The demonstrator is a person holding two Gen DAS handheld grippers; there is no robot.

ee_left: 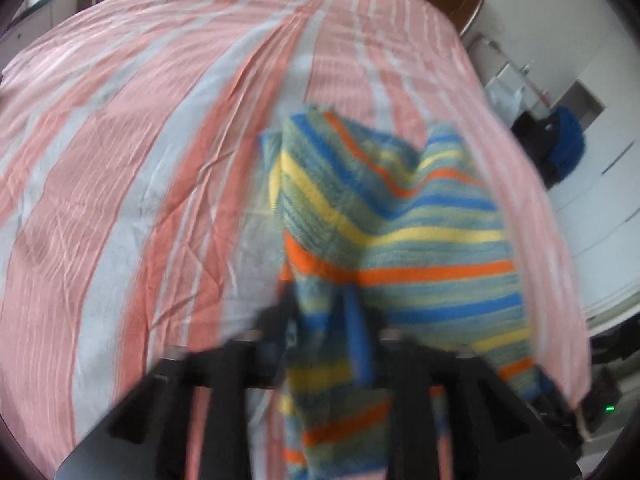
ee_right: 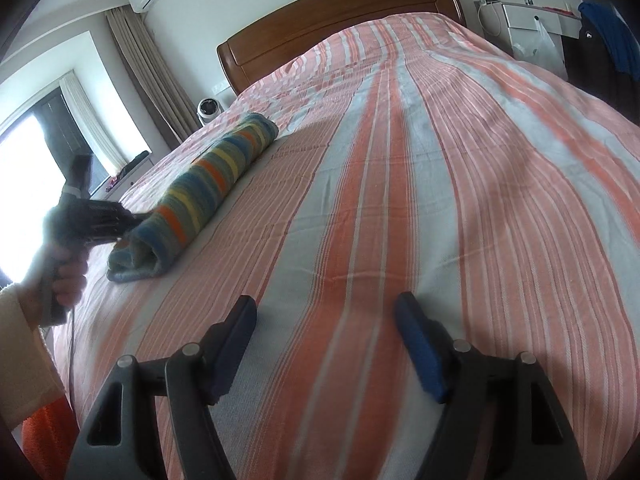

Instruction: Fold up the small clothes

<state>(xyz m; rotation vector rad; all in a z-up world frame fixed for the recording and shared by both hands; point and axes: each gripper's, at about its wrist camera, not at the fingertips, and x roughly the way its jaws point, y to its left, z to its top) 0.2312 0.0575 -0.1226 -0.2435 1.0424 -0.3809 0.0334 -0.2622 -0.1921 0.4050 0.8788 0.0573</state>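
- A bright window is glowing at the far left of the right wrist view, with a curtain hanging beside it.
- The person's hand is holding the left tool by its handle.
- The left tool is pressing together on one end of the stripy cloth.
- The stripy cloth is lying folded in a long bundle on the left side of the bed.
- In the left wrist view, the stripy cloth is filling the middle, and the left tool is pinching it near the bottom. This view is blurry.
- The bed is wearing a cover with pink and white stripes.
- A brown headboard is standing at the far end of the bed.
- The right tool is hanging over the bed with its two fingers spread wide apart, holding nothing.
- The right tool is well apart from the stripy cloth.
- A blue jacket is hanging at the far right.
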